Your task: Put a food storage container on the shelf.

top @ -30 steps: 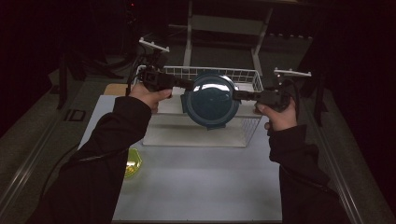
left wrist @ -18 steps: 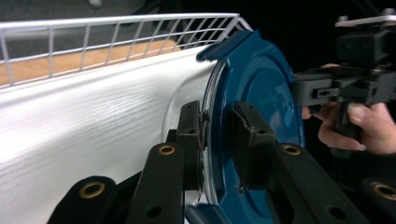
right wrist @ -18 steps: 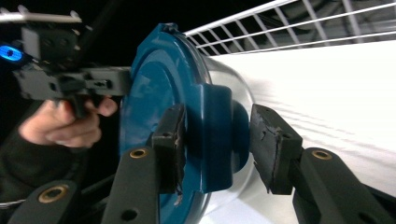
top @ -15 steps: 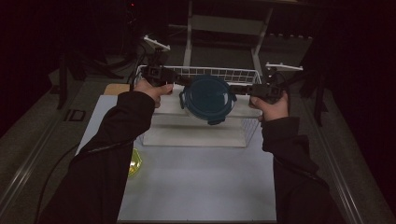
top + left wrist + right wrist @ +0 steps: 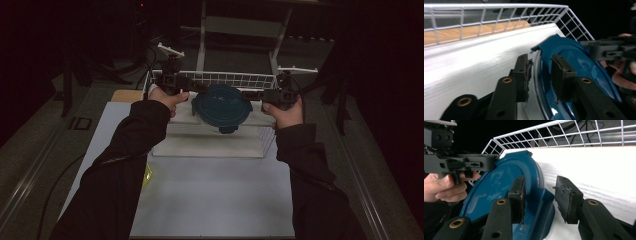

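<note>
High view: a round, dark teal container (image 5: 221,107) with a snap-on lid is inside a white wire basket (image 5: 235,79) at the far end of a pale table (image 5: 210,195). Being round, it has no long axis; its lid faces up and tips a little toward the person. A locking tab juts from its near edge. The left gripper (image 5: 192,90) meets the container's left rim and the right gripper (image 5: 250,95) its right rim. The container sits toward the basket's far wall, with bare white floor on its near side. Dark sleeves come in from below, and a small yellow thing (image 5: 146,175) lies beside the left sleeve.

Left gripper view: the lid's rim stands between the two black jaws, which are set fairly narrow and have just been opening. The left pad (image 5: 522,72) sits just off the rim; whether the right one presses on the lid cannot be told. The lid is glossy, with a raised edge. The basket's wire wall runs along the top.

Right gripper view: the jaws straddle the container's side and tab. The left pad (image 5: 517,195) lies against the lid; the right one stands clear, with white floor showing in the gap.
</note>
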The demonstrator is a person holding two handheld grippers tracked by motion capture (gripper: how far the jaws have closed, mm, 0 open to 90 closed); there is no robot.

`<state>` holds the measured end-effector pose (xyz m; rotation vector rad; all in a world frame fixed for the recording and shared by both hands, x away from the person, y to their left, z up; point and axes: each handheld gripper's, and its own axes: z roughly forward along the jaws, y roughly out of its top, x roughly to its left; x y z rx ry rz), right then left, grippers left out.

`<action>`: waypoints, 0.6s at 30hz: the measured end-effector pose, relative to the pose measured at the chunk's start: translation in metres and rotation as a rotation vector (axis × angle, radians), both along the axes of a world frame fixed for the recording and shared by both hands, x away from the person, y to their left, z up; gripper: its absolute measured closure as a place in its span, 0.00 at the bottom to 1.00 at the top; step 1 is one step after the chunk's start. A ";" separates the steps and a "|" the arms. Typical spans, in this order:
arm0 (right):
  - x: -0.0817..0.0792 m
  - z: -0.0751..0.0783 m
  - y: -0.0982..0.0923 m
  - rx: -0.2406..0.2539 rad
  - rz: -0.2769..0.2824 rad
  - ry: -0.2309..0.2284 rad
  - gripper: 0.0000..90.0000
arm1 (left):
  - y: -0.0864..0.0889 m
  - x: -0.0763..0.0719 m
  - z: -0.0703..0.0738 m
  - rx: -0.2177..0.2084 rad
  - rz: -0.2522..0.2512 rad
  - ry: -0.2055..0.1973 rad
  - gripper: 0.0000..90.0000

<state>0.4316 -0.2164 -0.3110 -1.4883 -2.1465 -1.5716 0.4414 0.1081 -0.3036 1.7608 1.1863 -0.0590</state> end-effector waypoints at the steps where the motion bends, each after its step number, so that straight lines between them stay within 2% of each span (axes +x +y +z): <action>1: -0.003 0.003 0.002 -0.023 0.003 -0.023 0.60 | 0.005 -0.004 0.004 -0.004 0.028 -0.045 0.64; 2: -0.003 0.003 0.002 -0.023 0.003 -0.023 0.60 | 0.005 -0.004 0.004 -0.004 0.028 -0.045 0.60; 4: -0.008 0.008 0.001 -0.030 0.000 -0.053 0.58 | 0.008 -0.012 0.009 -0.011 0.039 -0.105 0.56; 5: -0.008 0.008 0.001 -0.030 0.000 -0.053 0.58 | 0.008 -0.012 0.009 -0.011 0.039 -0.105 0.53; 6: -0.012 0.012 0.000 -0.033 -0.003 -0.092 0.56 | 0.008 -0.020 0.012 -0.025 0.044 -0.148 0.51; 7: -0.012 0.012 0.000 -0.033 -0.003 -0.092 0.56 | 0.008 -0.020 0.012 -0.025 0.044 -0.148 0.49; 8: -0.020 0.018 -0.001 -0.037 -0.004 -0.129 0.54 | 0.009 -0.027 0.014 -0.037 0.051 -0.163 0.48; 9: -0.024 0.020 -0.001 -0.048 -0.003 -0.147 0.53 | 0.009 -0.027 0.014 -0.037 0.051 -0.163 0.48; 11: -0.026 0.022 0.000 -0.059 0.000 -0.156 0.53 | 0.009 -0.032 0.015 -0.045 0.042 -0.163 0.48; 12: -0.031 0.024 -0.001 -0.050 0.002 -0.160 0.52 | 0.008 -0.038 0.015 -0.050 0.017 -0.175 0.47; 15: -0.039 0.027 -0.001 -0.062 0.015 -0.184 0.52 | 0.007 -0.046 0.015 -0.056 -0.008 -0.192 0.44; 16: -0.050 0.027 0.001 -0.071 0.038 -0.207 0.51 | 0.006 -0.051 0.015 -0.051 -0.025 -0.210 0.42; 17: -0.050 0.027 0.001 -0.071 0.038 -0.207 0.51 | 0.004 -0.056 0.014 -0.045 -0.040 -0.223 0.42; 18: -0.061 0.026 0.001 -0.061 0.064 -0.222 0.51 | 0.003 -0.066 0.013 -0.045 -0.068 -0.251 0.37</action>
